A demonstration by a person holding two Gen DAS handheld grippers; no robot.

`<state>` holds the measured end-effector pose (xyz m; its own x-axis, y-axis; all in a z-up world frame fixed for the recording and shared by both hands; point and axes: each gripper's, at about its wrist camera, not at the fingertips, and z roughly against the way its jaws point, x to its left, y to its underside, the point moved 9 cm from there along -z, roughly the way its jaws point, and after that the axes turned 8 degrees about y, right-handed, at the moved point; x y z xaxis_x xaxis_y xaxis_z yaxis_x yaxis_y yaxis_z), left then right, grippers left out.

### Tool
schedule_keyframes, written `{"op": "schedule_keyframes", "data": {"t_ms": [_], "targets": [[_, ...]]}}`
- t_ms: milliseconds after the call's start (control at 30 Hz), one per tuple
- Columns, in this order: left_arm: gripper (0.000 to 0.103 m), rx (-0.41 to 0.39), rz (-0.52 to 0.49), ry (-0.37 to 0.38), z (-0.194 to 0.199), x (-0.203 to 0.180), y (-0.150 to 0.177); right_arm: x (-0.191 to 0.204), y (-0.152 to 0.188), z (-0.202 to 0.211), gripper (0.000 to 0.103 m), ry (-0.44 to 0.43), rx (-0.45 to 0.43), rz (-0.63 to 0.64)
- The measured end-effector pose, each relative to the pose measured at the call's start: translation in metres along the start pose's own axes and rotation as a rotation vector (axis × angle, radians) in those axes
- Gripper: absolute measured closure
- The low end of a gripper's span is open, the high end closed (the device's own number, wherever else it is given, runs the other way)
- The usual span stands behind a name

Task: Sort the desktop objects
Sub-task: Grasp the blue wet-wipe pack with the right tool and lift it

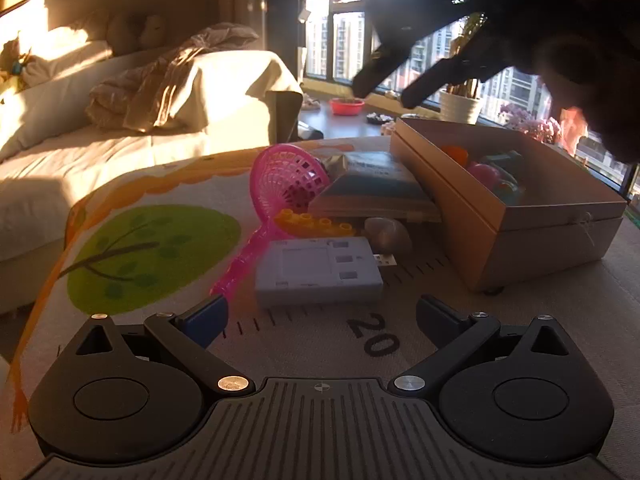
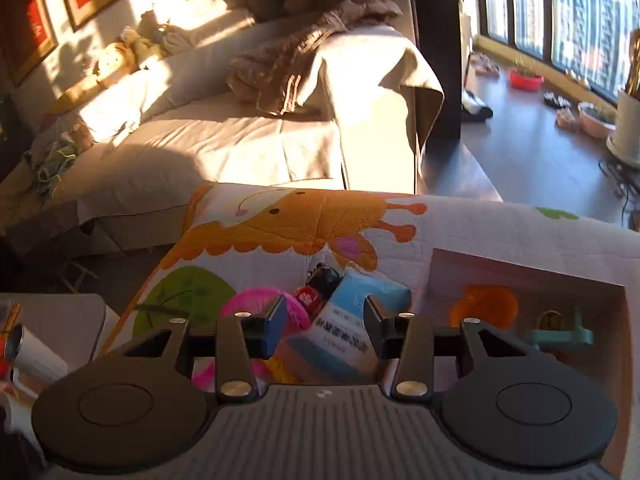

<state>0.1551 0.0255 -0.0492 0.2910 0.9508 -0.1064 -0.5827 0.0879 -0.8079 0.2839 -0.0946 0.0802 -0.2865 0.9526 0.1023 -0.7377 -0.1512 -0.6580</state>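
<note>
A pile lies on the printed mat (image 1: 160, 184): a pink plastic net scoop (image 1: 280, 184), a yellow toy brick (image 1: 314, 222), a grey flat device (image 1: 318, 272), a blue packet (image 1: 374, 176) and a small rounded beige object (image 1: 388, 234). An open cardboard box (image 1: 532, 216) to the right holds several toys. My left gripper (image 1: 320, 320) is open and empty, low over the mat just before the grey device. My right gripper (image 2: 326, 324) is open and empty, high above the blue packet (image 2: 356, 320) and pink scoop (image 2: 248, 300); it shows dark at top right in the left wrist view (image 1: 384, 88).
A sofa (image 1: 100, 152) with a crumpled blanket (image 1: 168, 80) stands behind the mat. Windows, a red bowl (image 1: 346, 106) and a white plant pot (image 1: 460, 108) are at the back right. A white roll (image 2: 32, 356) lies at the left edge in the right wrist view.
</note>
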Motion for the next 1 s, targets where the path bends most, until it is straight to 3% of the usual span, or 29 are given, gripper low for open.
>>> {"op": "schedule_keyframes", "data": {"t_ms": [100, 167, 233, 300, 533, 633, 767, 867, 1000], "targets": [[0.001, -0.013, 0.026, -0.006, 0.004, 0.003, 0.0, 0.001, -0.025, -0.06, 0.061, 0.096, 0.074, -0.046], [0.0, -0.02, 0.03, 0.0, 0.009, 0.003, 0.001, -0.004, -0.031, -0.099, 0.061, 0.223, 0.094, -0.007], [0.0, 0.004, 0.033, 0.032, 0.015, 0.004, 0.006, -0.007, -0.025, -0.124, 0.063, 0.304, 0.128, 0.042], [0.0, 0.029, 0.034, 0.066, 0.02, 0.004, 0.013, -0.002, -0.015, -0.129, 0.063, 0.327, 0.137, 0.082], [0.0, 0.073, 0.013, 0.142, 0.041, 0.001, 0.026, 0.054, 0.058, -0.075, 0.064, 0.036, 0.317, 0.112], [0.0, 0.092, -0.001, 0.181, 0.05, -0.007, 0.035, 0.067, 0.095, -0.046, 0.064, -0.027, 0.353, 0.142], [0.0, 0.111, -0.055, 0.216, 0.058, -0.022, 0.045, 0.067, 0.129, -0.003, 0.064, -0.059, 0.294, 0.215], [0.0, 0.114, -0.086, 0.225, 0.061, -0.031, 0.048, 0.049, 0.141, 0.02, 0.064, -0.019, 0.223, 0.236], [0.0, 0.098, -0.108, 0.227, 0.066, -0.039, 0.046, 0.016, 0.153, 0.052, 0.054, 0.031, 0.135, 0.228]]}}
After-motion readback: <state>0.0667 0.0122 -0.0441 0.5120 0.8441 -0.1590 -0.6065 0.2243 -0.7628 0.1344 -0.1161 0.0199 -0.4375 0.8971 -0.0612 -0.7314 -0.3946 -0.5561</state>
